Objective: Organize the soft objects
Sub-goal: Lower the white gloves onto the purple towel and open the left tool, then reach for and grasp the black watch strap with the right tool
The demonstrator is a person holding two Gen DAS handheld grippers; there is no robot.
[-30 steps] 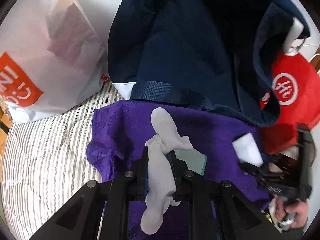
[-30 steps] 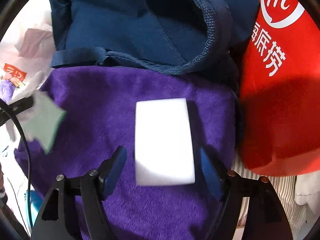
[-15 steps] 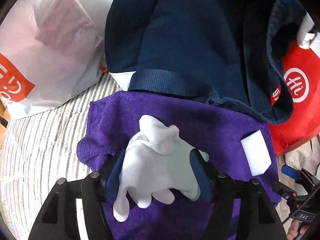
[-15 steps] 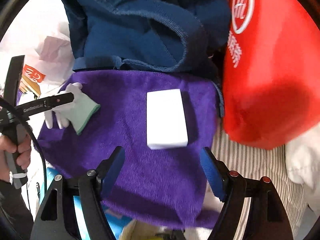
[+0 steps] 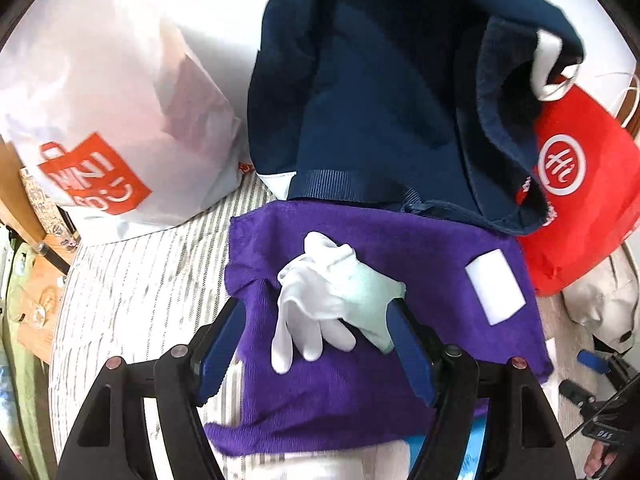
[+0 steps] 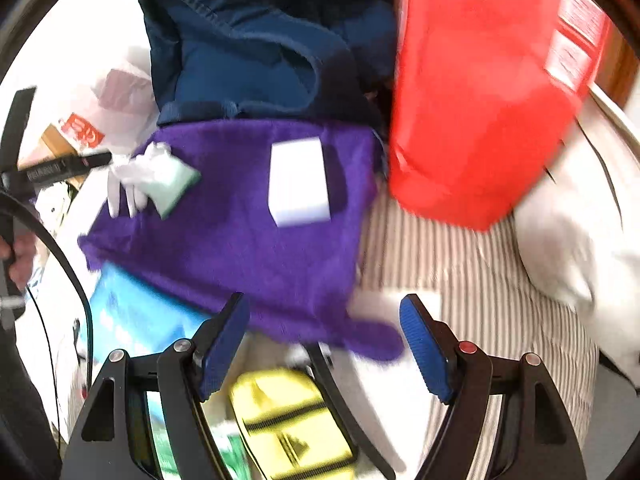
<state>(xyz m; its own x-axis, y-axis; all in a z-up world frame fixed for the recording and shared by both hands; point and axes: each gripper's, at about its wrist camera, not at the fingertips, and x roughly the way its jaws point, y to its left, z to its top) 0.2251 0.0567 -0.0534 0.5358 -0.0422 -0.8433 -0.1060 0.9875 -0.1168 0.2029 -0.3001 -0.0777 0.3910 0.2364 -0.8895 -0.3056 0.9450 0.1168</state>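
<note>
A purple towel [image 5: 360,344] lies spread on the striped bedding. A white glove with a pale green cuff [image 5: 332,296] lies loose on its left part, and a white sponge block [image 5: 495,287] on its right part. My left gripper [image 5: 316,344] is open and empty, its blue pads either side of the glove, just behind it. In the right wrist view the towel [image 6: 240,232], the glove [image 6: 152,180] and the sponge [image 6: 299,182] lie ahead. My right gripper [image 6: 324,336] is open and empty above the towel's near edge.
A dark blue bag [image 5: 380,100] lies behind the towel, a red bag [image 5: 576,200] to its right, a white plastic bag [image 5: 116,128] at left. The striped bedding [image 6: 460,264] shows at right. A blue packet [image 6: 136,316] and a yellow packet [image 6: 288,428] lie near my right gripper.
My left gripper opened and let the glove drop onto the towel, then drew back. My right gripper drew back from the sponge, which stays on the towel.
</note>
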